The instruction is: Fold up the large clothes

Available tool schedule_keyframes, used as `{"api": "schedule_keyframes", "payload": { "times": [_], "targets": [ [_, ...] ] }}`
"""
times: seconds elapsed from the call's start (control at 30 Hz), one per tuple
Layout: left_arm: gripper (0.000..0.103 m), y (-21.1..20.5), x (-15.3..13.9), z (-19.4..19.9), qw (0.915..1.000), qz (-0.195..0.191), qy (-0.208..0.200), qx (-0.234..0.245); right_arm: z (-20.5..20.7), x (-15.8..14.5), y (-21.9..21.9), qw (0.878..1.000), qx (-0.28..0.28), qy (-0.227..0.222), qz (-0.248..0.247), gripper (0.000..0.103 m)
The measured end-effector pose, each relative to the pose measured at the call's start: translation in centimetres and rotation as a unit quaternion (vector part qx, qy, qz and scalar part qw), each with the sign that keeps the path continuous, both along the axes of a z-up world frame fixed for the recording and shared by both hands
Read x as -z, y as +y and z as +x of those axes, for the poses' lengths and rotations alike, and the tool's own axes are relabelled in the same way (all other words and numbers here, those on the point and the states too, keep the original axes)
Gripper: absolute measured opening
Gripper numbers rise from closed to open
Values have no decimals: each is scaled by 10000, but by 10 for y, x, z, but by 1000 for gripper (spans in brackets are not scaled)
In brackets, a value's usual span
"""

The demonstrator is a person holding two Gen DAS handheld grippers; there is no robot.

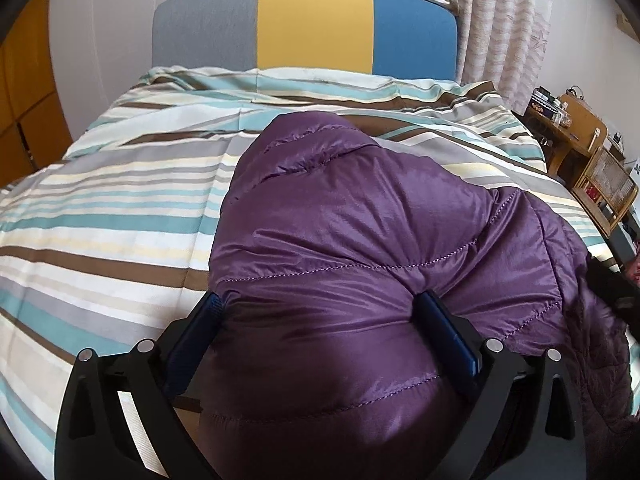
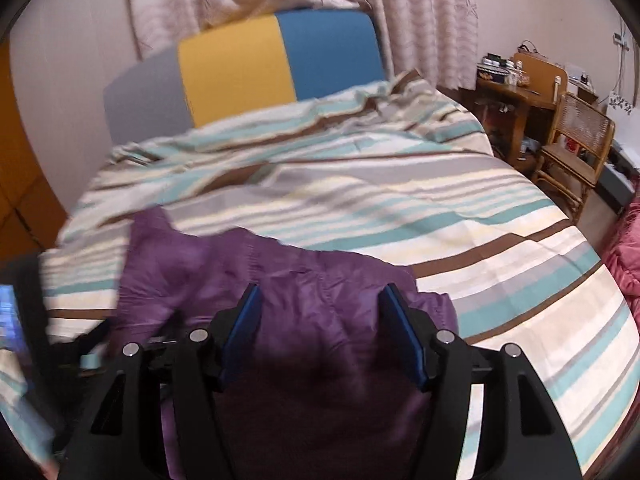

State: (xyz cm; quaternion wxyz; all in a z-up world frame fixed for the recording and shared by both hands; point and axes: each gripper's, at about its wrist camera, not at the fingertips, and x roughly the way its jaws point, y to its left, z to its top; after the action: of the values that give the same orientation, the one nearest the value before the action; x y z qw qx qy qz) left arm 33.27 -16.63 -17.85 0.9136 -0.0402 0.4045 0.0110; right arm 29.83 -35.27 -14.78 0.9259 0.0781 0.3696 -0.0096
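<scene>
A purple quilted jacket (image 1: 360, 248) lies bunched on the striped bedcover (image 1: 100, 208), toward the bed's foot edge and away from the headboard (image 1: 312, 28) with its grey, yellow and blue panels. In the left wrist view it reaches across to the bed's right edge.

The left gripper (image 1: 320, 320) has its blue pads set wide, and a thick puffed fold of the jacket bulges up between them. The padding presses against both pads, so the tongs look to be pinching that bulk rather than standing free of it. The right gripper (image 2: 320, 328) is also spread wide, with purple cloth filling the space between its pads. That view is blurred, and whether the pads actually press the cloth or only hover over it cannot be told.

The jacket is still a rumpled heap with no clean edges, so the fold seems to be at an early stage: gathering one side and carrying it over. The next move likely calls for a firm hold on both sides and a lift high enough to let the padding hang straight. The fold should then land flat on the cover. Slippery shell fabric and springy filling may slide out of a loose pinch.

A wooden desk (image 2: 516, 92) and a cane chair (image 2: 576, 148) stand beyond the bed's right edge.
</scene>
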Motion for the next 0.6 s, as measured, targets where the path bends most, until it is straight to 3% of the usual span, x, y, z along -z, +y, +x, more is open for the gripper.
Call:
{"api": "schedule_keyframes", "payload": {
  "times": [0.17, 0.23, 0.4, 0.6],
  "targets": [
    [99, -13, 2, 13, 9993, 254, 260, 4, 13, 39, -11, 9999, 55, -13, -109, 62],
    [99, -20, 5, 19, 9987, 417, 292, 59, 17, 51, -18, 9998, 192, 41, 74, 62],
    [100, -16, 16, 32, 9991, 145, 371, 160, 29, 65, -32, 9982, 256, 246, 483, 63],
    [100, -9, 12, 23, 9995, -130, 209, 179, 27, 65, -29, 9987, 282, 239, 362, 64]
  ]
}}
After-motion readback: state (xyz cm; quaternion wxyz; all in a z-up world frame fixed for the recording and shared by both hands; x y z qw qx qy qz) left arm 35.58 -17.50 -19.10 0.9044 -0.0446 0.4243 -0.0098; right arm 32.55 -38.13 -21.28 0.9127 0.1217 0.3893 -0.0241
